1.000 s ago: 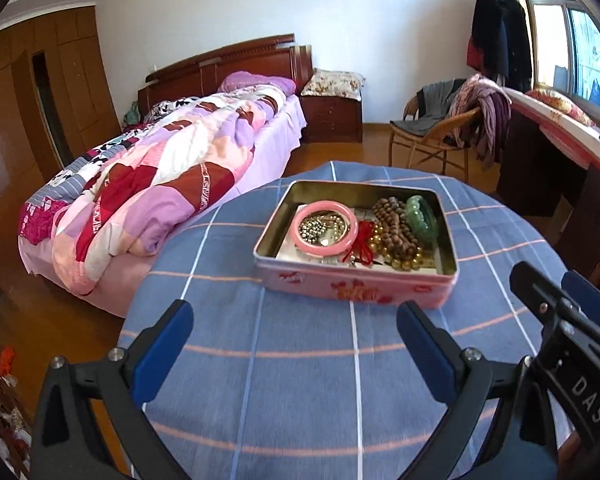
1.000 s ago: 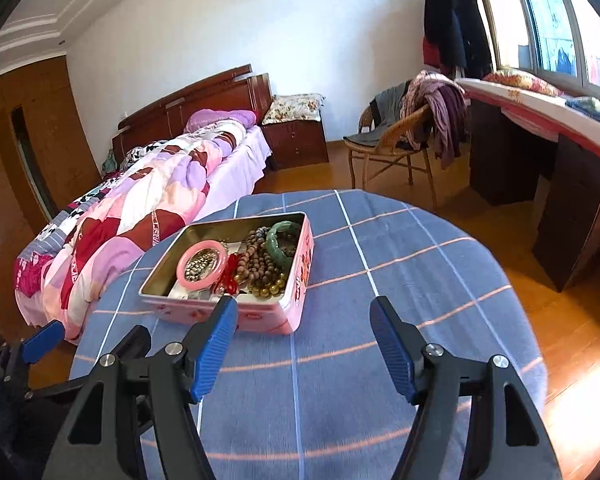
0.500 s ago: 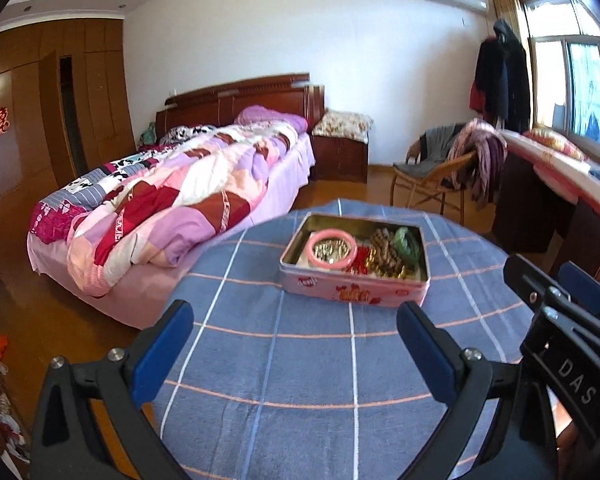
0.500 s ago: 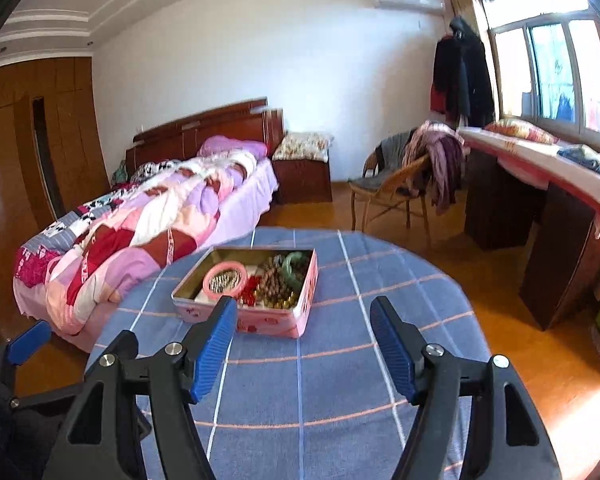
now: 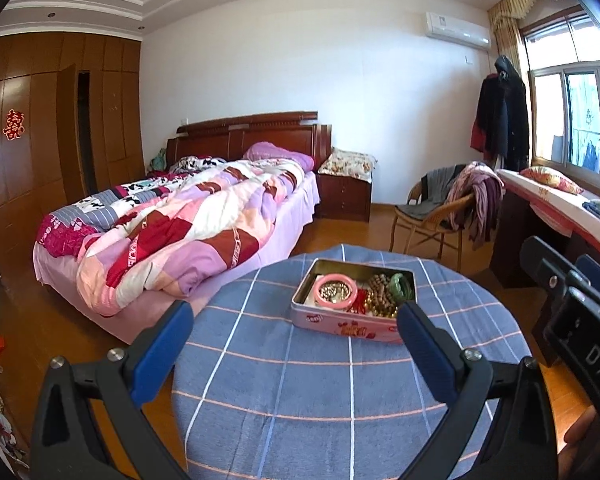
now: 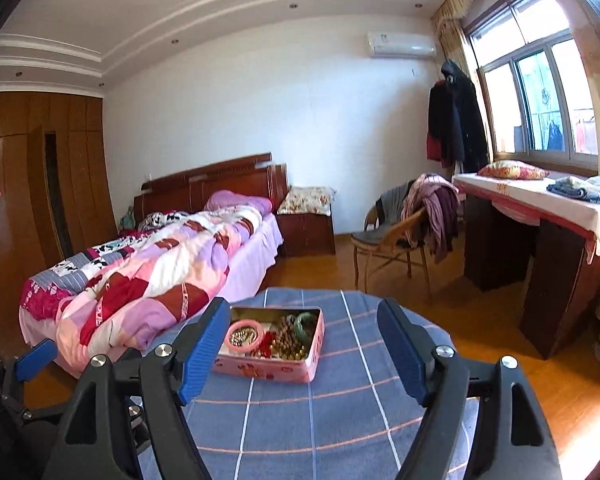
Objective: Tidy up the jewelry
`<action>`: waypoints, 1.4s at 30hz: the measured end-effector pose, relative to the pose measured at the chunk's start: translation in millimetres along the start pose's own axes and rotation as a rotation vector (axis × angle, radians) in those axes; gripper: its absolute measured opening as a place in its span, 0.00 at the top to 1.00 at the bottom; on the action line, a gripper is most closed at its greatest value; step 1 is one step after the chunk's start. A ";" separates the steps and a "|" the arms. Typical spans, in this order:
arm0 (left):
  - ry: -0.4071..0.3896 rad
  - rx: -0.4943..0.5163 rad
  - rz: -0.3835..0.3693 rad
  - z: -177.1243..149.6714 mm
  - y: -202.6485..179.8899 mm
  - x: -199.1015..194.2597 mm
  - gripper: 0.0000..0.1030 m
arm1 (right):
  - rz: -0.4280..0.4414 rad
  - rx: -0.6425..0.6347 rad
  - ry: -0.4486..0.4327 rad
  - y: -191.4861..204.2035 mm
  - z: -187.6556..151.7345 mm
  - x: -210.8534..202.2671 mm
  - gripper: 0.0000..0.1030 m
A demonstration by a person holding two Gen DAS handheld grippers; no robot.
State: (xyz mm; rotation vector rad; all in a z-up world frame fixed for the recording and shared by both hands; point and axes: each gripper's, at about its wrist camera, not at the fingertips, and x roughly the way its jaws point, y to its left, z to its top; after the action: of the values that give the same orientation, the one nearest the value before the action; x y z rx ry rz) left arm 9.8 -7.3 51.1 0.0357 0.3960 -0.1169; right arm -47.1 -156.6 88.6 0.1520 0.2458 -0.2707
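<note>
A pink open tin (image 5: pixel 346 326) sits on a round table with a blue checked cloth (image 5: pixel 300 400). It holds a pink bangle (image 5: pixel 336 290), brown wooden beads (image 5: pixel 382 294), a green bangle (image 5: pixel 400 284) and a red cord. The tin also shows in the right wrist view (image 6: pixel 268 368). My left gripper (image 5: pixel 292 340) is open and empty, well back from the tin. My right gripper (image 6: pixel 304 344) is open and empty, held back above the near side of the table.
A bed with a patchwork quilt (image 5: pixel 188 232) stands to the left of the table. A wicker chair with clothes (image 5: pixel 444 216) and a covered desk (image 6: pixel 540 208) stand to the right. Wooden floor surrounds the table.
Both grippers have pulled back and risen away from the tin, which now looks smaller and farther. Both stay open and empty.
</note>
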 end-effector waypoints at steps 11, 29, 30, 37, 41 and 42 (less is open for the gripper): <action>-0.074 0.001 0.010 6.8 1.6 -16.6 0.00 | -0.007 0.013 -0.069 1.0 8.5 -16.6 0.24; -0.068 -0.011 0.014 6.6 2.2 -17.9 0.00 | -0.010 0.018 -0.064 -2.9 5.3 -17.0 0.24; -0.068 -0.010 0.015 6.7 2.3 -18.2 0.00 | -0.010 0.018 -0.064 -3.0 5.1 -16.9 0.24; -0.075 -0.011 0.023 7.6 2.9 -17.4 0.00 | -0.011 0.023 -0.063 -4.3 4.9 -15.8 0.24; -0.073 -0.011 0.027 7.1 2.3 -17.4 0.00 | -0.011 0.023 -0.062 -4.3 4.9 -15.8 0.24; -0.073 -0.012 0.028 7.1 2.5 -17.3 0.00 | -0.010 0.023 -0.061 -4.6 4.3 -15.3 0.24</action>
State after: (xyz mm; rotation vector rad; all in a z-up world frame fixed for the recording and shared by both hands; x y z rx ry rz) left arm -3.1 -3.4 64.5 0.0256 0.3236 -0.0882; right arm -61.8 -158.0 96.1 0.1649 0.1834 -0.2881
